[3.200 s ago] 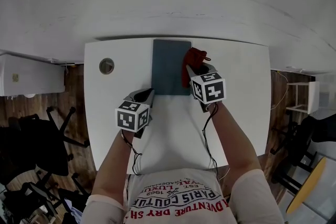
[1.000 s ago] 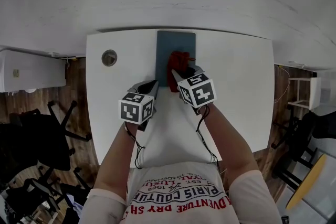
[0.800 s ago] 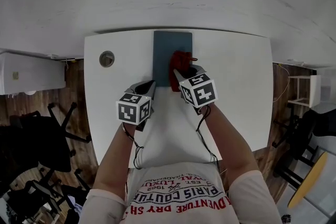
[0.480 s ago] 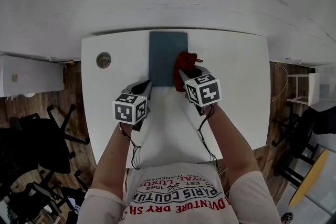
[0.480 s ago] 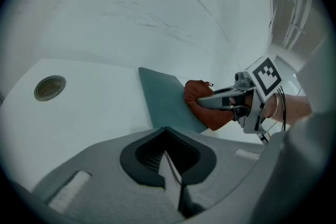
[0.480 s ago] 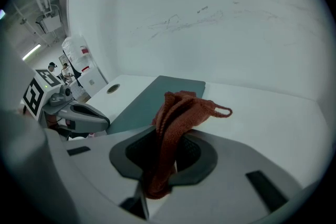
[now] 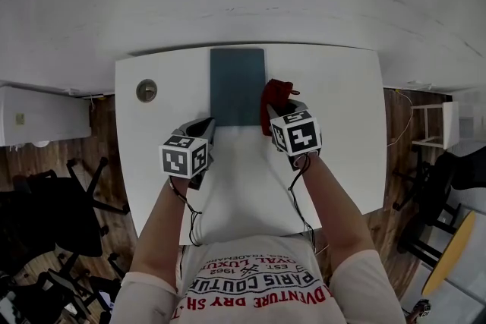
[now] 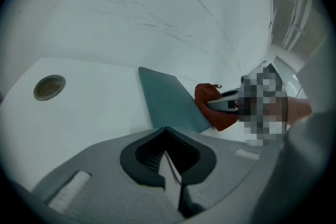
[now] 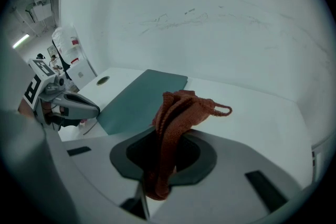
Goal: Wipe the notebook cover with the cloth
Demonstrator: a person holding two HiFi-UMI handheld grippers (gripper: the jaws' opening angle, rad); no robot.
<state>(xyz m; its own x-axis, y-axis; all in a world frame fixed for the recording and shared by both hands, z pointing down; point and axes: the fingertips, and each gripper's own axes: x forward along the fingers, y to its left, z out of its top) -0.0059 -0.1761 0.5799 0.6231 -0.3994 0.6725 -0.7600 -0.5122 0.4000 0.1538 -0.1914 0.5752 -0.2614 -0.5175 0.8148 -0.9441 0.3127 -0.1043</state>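
Note:
A dark teal notebook lies flat at the far middle of the white table, also seen in the left gripper view as the notebook and in the right gripper view as the notebook. My right gripper is shut on a red knitted cloth, held just right of the notebook's right edge, above the table. The cloth hangs bunched between the jaws. My left gripper is shut and holds nothing, hovering near the notebook's near left corner.
A round grommet hole sits in the table's far left corner. A white wall rises behind the table. A white cabinet stands on the left and dark office chairs stand on the wooden floor.
The right gripper has carried the cloth rightward, from over the notebook's cover to just past its right edge. The left gripper has stayed near the notebook's near left corner.

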